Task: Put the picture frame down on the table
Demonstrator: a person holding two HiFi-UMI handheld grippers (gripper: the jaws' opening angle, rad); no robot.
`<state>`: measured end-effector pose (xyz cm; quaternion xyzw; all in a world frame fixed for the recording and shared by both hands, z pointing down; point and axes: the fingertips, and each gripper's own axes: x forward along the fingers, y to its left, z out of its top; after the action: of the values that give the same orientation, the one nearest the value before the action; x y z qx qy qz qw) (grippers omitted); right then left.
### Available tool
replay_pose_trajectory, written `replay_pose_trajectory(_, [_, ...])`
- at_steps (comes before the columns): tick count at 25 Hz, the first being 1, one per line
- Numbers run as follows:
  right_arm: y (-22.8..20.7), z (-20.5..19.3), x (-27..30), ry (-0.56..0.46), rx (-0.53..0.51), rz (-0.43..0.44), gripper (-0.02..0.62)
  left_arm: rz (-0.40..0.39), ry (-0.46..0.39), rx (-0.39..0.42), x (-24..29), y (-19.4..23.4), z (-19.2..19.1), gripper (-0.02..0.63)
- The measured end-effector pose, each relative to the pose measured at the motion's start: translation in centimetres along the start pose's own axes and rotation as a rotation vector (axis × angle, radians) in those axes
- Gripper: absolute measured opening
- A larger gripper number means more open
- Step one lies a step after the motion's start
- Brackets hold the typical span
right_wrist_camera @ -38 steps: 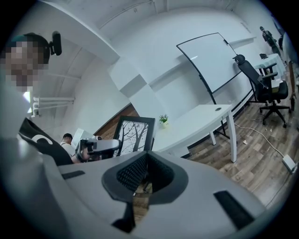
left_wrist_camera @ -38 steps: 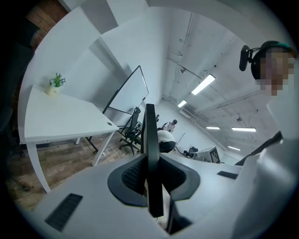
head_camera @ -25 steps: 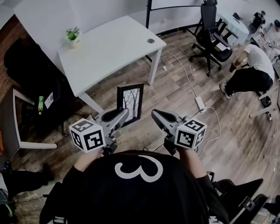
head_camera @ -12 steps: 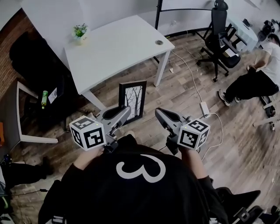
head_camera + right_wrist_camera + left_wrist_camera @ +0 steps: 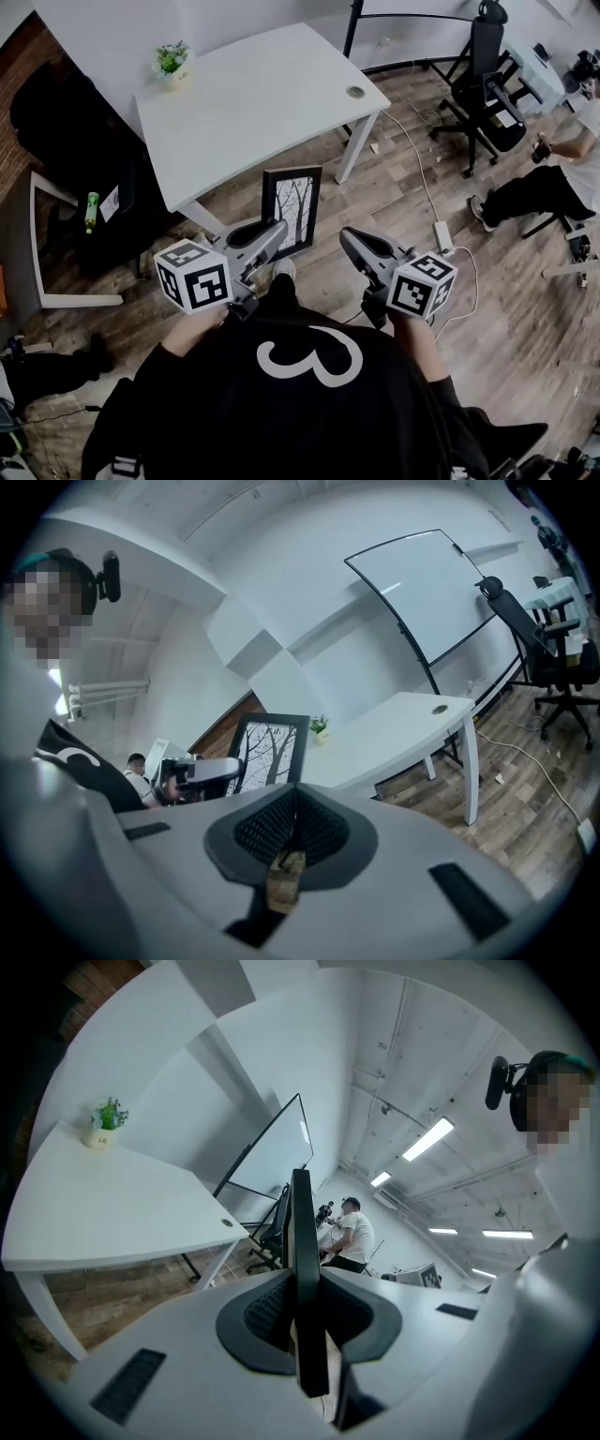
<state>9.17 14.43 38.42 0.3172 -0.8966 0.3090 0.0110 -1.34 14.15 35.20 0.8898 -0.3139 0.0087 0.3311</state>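
A: Where's the picture frame?

B: The picture frame (image 5: 292,208) is clamped in the left gripper (image 5: 277,230). It's upright, black border, bare-tree print. The jaws are closed on its lower left edge. In the left gripper view it runs edge-on straight up btw the pads (image 5: 267,1312). It's held off the wood floor (image 5: 394,202), not on the table.

A: And the table?

B: The white table (image 5: 253,103) is just ahead of the left gripper, beyond the frame and apart from it. A small potted plant (image 5: 171,64) sits on its far corner, ahead and to the left of that gripper.

A: Right side?

B: The right gripper (image 5: 351,237) is beside the left one, level w/ it and not touching the frame. Its jaws are pressed together w/ nothing gripped. There's a small tan bit low at the seam (image 5: 284,874), too blurry to say what it is. From the right gripper view the frame's front (image 5: 269,750) shows off to its left.

A: Anything else around?

B: A power strip (image 5: 443,238) w/ a white cable lies on the floor to the right of the right gripper. A black office chair (image 5: 489,80) stands well ahead and to the right. A person (image 5: 553,183) sits on the floor far to the right. A green bottle (image 5: 91,208) is far left of the left gripper.
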Motion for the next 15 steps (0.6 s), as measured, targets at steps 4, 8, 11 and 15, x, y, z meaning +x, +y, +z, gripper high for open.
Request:
replay_pose_trajectory(4, [-2.1,2.2,2.8,-0.001,0.01,-0.012,0.023,-0.013,0.006,-0.004,1.8,2.6,3.0,0.063])
replay_pose_trajectory(8, [-4.3,4.8,5.9,0.001,0.019,-0.025,0.023,-0.02,0.019,-0.01,3.7,5.8,6.2,0.063])
replay_pose_trajectory(11, [-5.9,6.5,8.2,0.008,0.03,-0.036,0.023,-0.027,0.03,-0.023,5.1,8.1,8.1,0.063])
replay_pose_trajectory(15, [-7.6,8.7,11.5,0.034,0.038,-0.047,0.023,-0.032,0.027,-0.035,6.4,11.1,11.0,0.063])
